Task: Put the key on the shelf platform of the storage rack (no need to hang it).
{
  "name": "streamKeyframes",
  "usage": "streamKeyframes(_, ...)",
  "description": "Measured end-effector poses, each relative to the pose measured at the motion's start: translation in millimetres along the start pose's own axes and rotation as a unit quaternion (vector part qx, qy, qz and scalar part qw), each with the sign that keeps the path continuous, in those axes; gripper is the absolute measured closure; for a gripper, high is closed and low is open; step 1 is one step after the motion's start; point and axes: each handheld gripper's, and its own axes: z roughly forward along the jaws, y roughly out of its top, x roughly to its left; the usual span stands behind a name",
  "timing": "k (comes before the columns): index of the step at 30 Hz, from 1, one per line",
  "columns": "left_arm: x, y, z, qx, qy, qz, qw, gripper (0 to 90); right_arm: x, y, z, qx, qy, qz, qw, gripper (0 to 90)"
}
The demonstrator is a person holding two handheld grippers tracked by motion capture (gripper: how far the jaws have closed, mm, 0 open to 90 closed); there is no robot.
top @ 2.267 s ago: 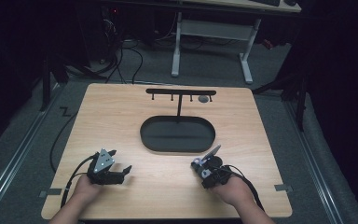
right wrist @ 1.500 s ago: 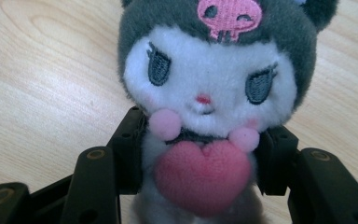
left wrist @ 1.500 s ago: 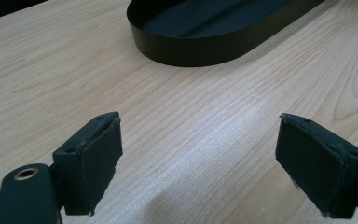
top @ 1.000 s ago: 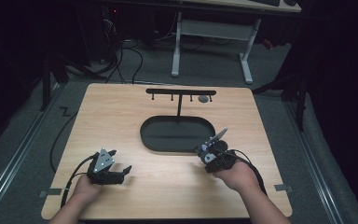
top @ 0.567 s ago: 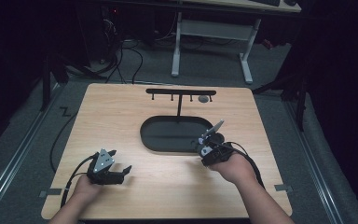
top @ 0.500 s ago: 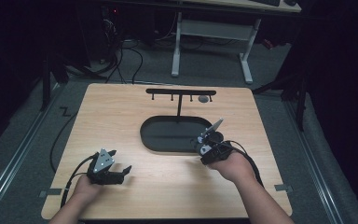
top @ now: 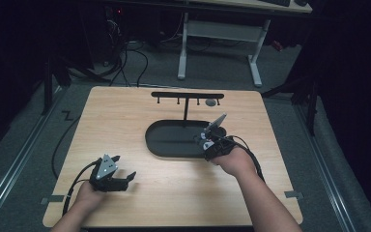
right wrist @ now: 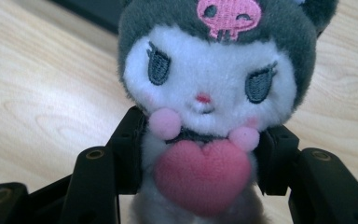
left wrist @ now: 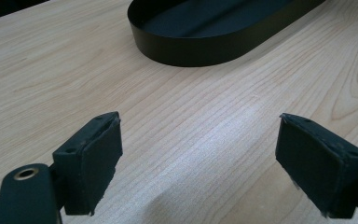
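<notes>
Right gripper (top: 204,140) has advanced to the tray (top: 174,144), clamping plush toy (right wrist: 205,102).

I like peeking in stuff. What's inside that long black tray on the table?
The black tray looks bare inside wherever it shows. The right gripper, clamping a plush toy, covers the tray's right end, so that part stays hidden.

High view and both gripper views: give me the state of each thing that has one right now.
Left tongs: open, nothing between the jaws, low over the wooden table.
Right tongs: shut on the grey-and-white plush toy with a pink heart.
Black oval metal tray: empty, flat on the table.
Black T-shaped hook rack: upright, one small round grey item hanging.
</notes>
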Motion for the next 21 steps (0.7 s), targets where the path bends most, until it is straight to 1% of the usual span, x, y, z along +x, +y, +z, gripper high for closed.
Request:
streamKeyframes(6,0.3,-0.1,-0.4,0.0,-0.001,-0.001,1.0,15.4,-4.5,11.6,9.5,0.004,-0.002,0.004,1.0,45.6)
streamKeyframes(11,0.5,-0.2,-0.3,-0.001,-0.001,-0.002,1.0,15.4,-9.2,23.6,8.7,-0.001,-0.004,0.01,0.9999,45.6)
streamKeyframes(12,0.5,-0.2,-0.3,-0.001,-0.001,-0.002,1.0,15.4,-10.5,25.8,8.7,-0.005,0.0,0.014,0.9999,45.6)
streamKeyframes(14,0.6,-0.2,-0.3,-0.001,-0.001,-0.002,1.0,15.4,-11.1,31.9,10.4,-0.002,-0.005,0.012,0.9999,45.6)
streamKeyframes(15,0.6,-0.2,-0.3,-0.001,-0.001,-0.002,1.0,15.4,-11.1,31.9,10.4,-0.002,-0.005,0.012,0.9999,45.6)
streamKeyframes(20,0.6,-0.3,-0.5,-0.002,-0.001,-0.002,1.0,15.4,-10.8,43.6,18.1,0.0,-0.002,0.019,0.9998,45.6)
streamKeyframes(21,0.7,-0.3,-0.5,-0.002,-0.001,-0.003,1.0,15.4,-9.8,47.7,21.8,0.001,-0.001,0.014,0.9999,45.6)
